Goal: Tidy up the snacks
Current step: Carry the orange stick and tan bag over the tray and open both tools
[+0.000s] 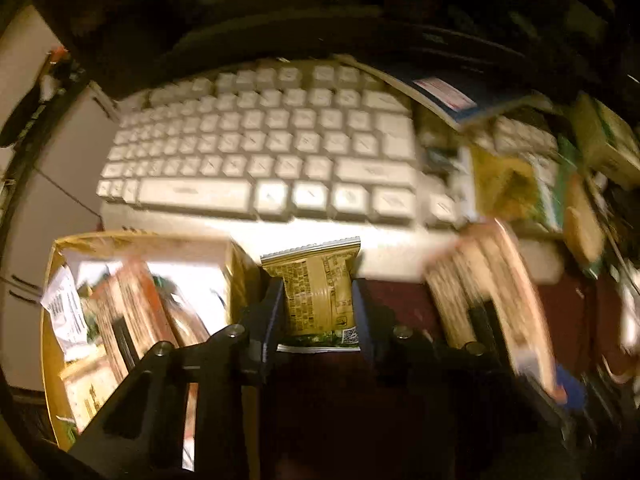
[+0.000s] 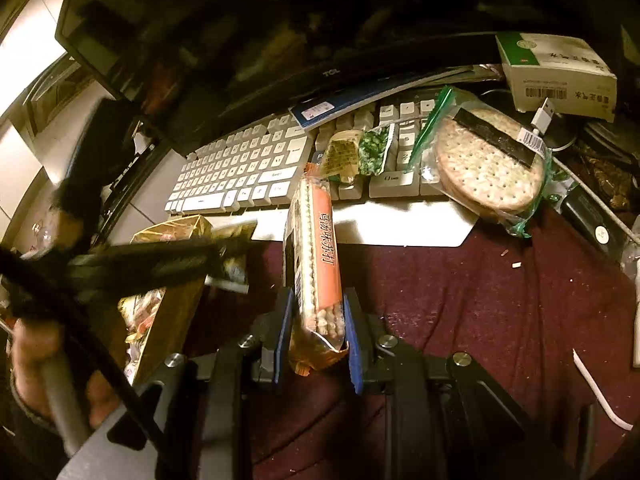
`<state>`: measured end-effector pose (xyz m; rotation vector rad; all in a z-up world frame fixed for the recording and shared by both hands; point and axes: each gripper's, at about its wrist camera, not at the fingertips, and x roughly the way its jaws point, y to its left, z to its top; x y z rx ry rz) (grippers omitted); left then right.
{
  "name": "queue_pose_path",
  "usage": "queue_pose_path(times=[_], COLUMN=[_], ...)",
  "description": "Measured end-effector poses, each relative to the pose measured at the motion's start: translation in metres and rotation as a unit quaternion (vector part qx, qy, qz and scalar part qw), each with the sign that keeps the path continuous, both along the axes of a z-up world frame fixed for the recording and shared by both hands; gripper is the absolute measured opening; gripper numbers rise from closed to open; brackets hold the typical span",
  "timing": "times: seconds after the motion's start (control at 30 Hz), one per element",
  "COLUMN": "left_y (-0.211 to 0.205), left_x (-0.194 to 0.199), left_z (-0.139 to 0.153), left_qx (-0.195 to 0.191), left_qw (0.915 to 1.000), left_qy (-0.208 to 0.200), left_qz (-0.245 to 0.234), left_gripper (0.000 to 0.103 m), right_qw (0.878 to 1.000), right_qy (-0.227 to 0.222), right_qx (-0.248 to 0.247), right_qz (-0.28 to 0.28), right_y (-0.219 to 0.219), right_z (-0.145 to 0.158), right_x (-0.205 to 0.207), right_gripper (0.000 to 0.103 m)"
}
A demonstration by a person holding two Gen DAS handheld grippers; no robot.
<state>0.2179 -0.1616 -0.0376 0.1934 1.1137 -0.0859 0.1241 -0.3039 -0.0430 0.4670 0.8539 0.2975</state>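
In the left wrist view my left gripper is shut on a small yellow-green snack packet, held above the dark red cloth beside an open gold box of snacks on its left. In the right wrist view my right gripper is shut on a long orange cracker pack, held upright over the cloth. That pack shows blurred in the left wrist view. The gold box and the left gripper's blurred dark arm lie to the left in the right wrist view.
A white keyboard lies behind. On its right end rest a small yellow-green packet, a green packet and a bag of round crackers. A white-green carton and cables stand at the far right.
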Motion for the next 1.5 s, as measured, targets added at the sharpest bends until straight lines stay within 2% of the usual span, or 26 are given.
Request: queue_pose_path(times=[0.2,0.3,0.37,0.6,0.73,0.83,1.13,1.23,1.37,1.5], left_y=[-0.018,-0.025,-0.027,-0.01,0.007,0.022,0.054,0.044,0.075,0.09], left_x=[-0.032,-0.04,-0.043,-0.034,-0.029,-0.034,-0.092,-0.12,-0.152,-0.167], left_z=[0.001,-0.006,-0.01,-0.026,-0.029,-0.02,0.016,0.038,0.055,0.061], left_qx=[0.007,0.025,0.034,0.008,-0.014,-0.022,-0.112,-0.128,-0.156,-0.167], left_qw=[0.9977,0.9963,0.9961,0.9975,0.9982,0.9985,0.9933,0.9914,0.9871,0.985], left_qy=[0.021,-0.001,-0.006,0.019,0.027,0.015,-0.007,-0.02,-0.032,-0.045], left_qz=[-0.063,-0.082,-0.082,-0.068,-0.052,-0.047,-0.027,-0.023,-0.017,0.002], left_gripper=[0.038,0.039,0.04,0.044,0.039,0.038,0.038,0.038,0.038,0.038], right_qw=[1.0,1.0,1.0,1.0,1.0,1.0,0.999,0.998,0.997,0.997], right_qy=[-0.001,-0.006,-0.009,-0.009,-0.015,-0.025,-0.049,-0.056,-0.07,-0.073], right_qx=[0.0,-0.006,-0.007,-0.009,-0.012,-0.009,-0.008,-0.004,0.007,0.015], right_qz=[-0.004,-0.002,-0.003,-0.003,0.0,0.003,0.016,0.019,0.018,0.017], right_y=[-0.001,0.0,0.0,0.001,0.001,0.001,0.007,0.008,0.007,0.006], right_z=[0.001,0.0,0.0,0.001,0.001,0.003,0.009,0.01,0.013,0.012], right_x=[-0.002,-0.003,-0.004,-0.002,-0.002,-0.003,-0.007,-0.009,-0.011,-0.011], right_gripper=[0.024,0.024,0.024,0.024,0.024,0.022,0.02,0.019,0.018,0.017])
